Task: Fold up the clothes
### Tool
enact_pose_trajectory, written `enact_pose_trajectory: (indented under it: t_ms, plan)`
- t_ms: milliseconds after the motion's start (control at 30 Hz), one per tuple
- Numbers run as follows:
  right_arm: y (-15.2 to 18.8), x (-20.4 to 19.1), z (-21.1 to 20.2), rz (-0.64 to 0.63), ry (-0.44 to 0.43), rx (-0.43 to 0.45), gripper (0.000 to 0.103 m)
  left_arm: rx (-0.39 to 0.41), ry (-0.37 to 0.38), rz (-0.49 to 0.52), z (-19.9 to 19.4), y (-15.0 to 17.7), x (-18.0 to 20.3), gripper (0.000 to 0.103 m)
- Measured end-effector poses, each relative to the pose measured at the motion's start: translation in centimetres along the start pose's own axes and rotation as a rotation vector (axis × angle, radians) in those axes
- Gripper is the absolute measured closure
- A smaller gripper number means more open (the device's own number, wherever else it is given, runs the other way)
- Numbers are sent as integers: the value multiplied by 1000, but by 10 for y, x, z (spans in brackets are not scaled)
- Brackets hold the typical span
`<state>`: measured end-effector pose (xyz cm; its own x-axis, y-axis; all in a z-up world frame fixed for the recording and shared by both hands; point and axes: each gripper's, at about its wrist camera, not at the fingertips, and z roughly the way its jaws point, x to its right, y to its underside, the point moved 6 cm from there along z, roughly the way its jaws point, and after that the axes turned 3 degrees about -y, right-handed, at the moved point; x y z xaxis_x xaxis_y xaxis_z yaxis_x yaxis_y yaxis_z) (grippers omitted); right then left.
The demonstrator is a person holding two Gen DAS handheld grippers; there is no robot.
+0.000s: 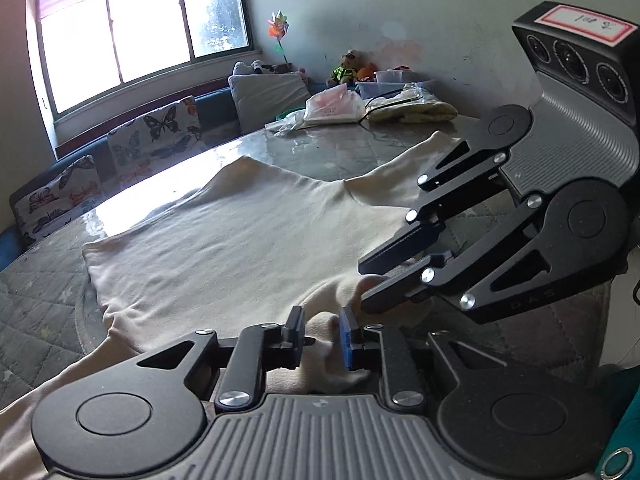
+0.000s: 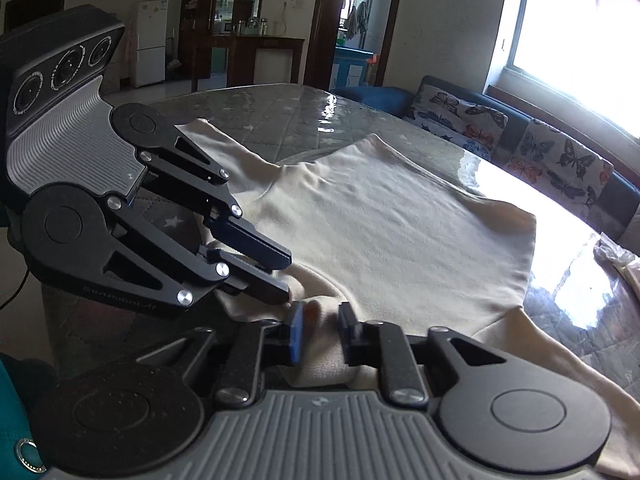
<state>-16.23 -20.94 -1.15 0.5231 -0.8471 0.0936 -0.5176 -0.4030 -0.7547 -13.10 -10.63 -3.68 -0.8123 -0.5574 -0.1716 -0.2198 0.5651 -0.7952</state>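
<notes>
Shirt [image 1: 240, 240] is lying spread flat on the desk [image 1: 320, 148], cream-coloured, with its near edge bunching up at the desk's close side where both grippers are meeting. One sleeve is trailing off toward the far side in the right wrist view, another is running past the lower left corner in the left wrist view.

Left gripper [image 1: 322, 336] is sitting low at the bunched edge, jaws partly spread with a fold of cloth lying between them; cloth is touching the blue pad on the right-hand finger, but I cannot tell if the other finger is making contact, so a firm pinch is not confirmed.

Right gripper [image 2: 320, 332] is mirroring that: jaws partly spread, cloth lying in the gap, contact unclear.

Seen from the opposite camera, each gripper is angling down onto the same bunched edge, tips just beside each other, and from there the jaws are looking nearly closed, lower tip touching cloth.

Background: cushions [image 1: 156, 132] with butterfly print are lining the bench under the window [image 1: 140, 28], and bags [image 1: 332, 108] are sitting at the desk's far end.
</notes>
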Motion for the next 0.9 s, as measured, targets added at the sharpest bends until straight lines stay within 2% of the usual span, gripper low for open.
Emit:
enact_pose_trajectory:
  t_ms: [67, 200, 267, 333, 433, 600, 767, 867, 900]
  plan:
    - [-2, 4, -1, 29, -3, 10, 96, 8, 1, -13, 0, -1, -2, 99]
    - [-11, 16, -18, 112, -19, 63, 100, 56, 2, -75, -13, -9, -9, 101]
    - [-13, 20, -25, 144, -45, 70, 100, 68, 28, -95, -21, -11, -11, 101]
    - [-11, 18, -28, 122, -60, 53, 100, 73, 54, -102, -27, -11, -10, 101]
    - [-4, 14, -27, 95, -60, 22, 99, 53, 57, -95, -28, -9, -8, 101]
    - [-12, 26, -18, 132, -1, 60, 93, 37, -43, -180, -10, -21, -34, 99]
    - [-10, 33, 9, 157, -11, 30, 91, -26, -30, -176, 18, -15, -36, 99]
    - [1, 17, 10, 92, -48, -3, 89, -35, -5, -133, 17, -3, -21, 98]
    - [5, 12, 9, 60, -41, -4, 85, -28, -10, -119, 15, -1, -18, 94]
